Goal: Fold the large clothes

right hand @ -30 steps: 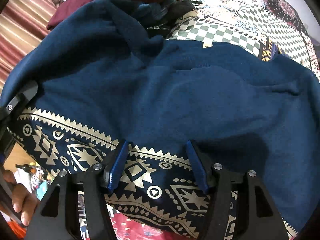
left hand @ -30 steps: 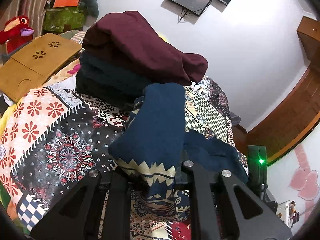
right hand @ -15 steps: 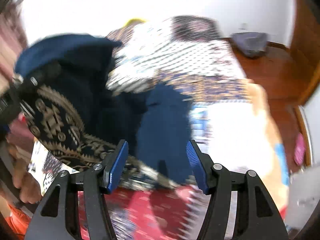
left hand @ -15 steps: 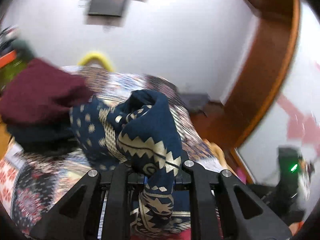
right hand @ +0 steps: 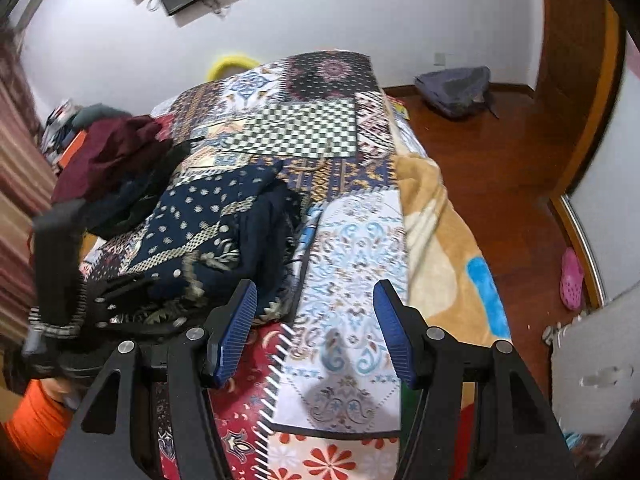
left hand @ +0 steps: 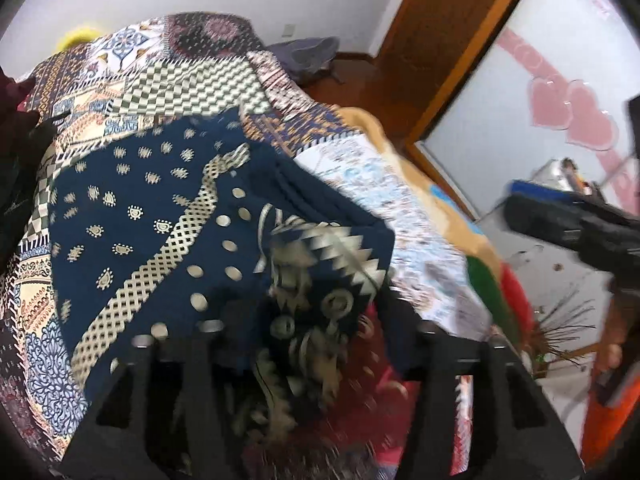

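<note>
While our left gripper (left hand: 304, 344) pinches the navy patterned garment (left hand: 160, 232) on the bedspread (right hand: 352, 240), our right gripper (right hand: 316, 328) hangs nearby, jaws apart.

The patterned garment (right hand: 208, 232) lies on the bedspread (right hand: 352, 248), right of the clothes pile (right hand: 108, 160).

One navy garment (right hand: 216, 220), two grippers (right hand: 316, 332)

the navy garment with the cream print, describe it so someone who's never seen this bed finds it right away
Start at the bed's patchwork cover. On its left side, just in front of the maroon clothes pile, lies the navy garment, its near edge at the left gripper. Only it carries cream dots, lattice bands and zigzags on dark blue.
</note>
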Demonstrator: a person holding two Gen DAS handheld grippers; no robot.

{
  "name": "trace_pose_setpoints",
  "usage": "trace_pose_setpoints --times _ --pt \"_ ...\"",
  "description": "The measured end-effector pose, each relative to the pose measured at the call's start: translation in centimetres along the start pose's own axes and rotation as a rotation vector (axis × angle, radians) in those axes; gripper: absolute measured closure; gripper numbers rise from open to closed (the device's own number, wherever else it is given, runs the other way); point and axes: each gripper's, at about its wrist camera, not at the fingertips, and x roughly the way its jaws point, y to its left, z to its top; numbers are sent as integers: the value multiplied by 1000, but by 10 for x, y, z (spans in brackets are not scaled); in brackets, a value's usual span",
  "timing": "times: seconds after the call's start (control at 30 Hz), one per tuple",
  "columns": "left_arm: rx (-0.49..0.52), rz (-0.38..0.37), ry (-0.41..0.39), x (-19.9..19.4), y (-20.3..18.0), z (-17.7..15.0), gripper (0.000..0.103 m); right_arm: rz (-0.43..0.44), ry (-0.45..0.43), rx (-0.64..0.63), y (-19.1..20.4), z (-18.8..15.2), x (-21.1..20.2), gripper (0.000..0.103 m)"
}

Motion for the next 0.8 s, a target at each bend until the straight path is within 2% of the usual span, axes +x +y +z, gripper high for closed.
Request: trace_pose_setpoints --times 0.07,0.17,0.3,0.37,0.43,0.53,0.63,0.73,0.8 --pt "9 3 -25 -17 4 2 40 25 -10 -8 7 1 -2 46" --pt "14 47 -89 -52 12 3 37 66 -19 -11 20 6 2 46" --pt "-30 176 -189 -87 44 3 21 115 -19 -65 47 15 12 46" --pt "-58 234 -206 -92 60 1 19 122 -7 -111 64 17 21 46" --pt "-91 276 -183 -89 74 -5 19 127 16 -144 74 16 32 46" --pt "-132 269 -128 -74 89 -20 19 122 66 -180 82 10 53 46" --pt "-124 256 -59 -51 88 -37 19 72 124 -196 74 1 72 46" --pt "-118 244 -44 -34 86 -53 17 37 180 -191 54 -10 82 46" --pt "-158 220 -50 -30 92 -60 15 55 202 -167 38 -17 83 36"
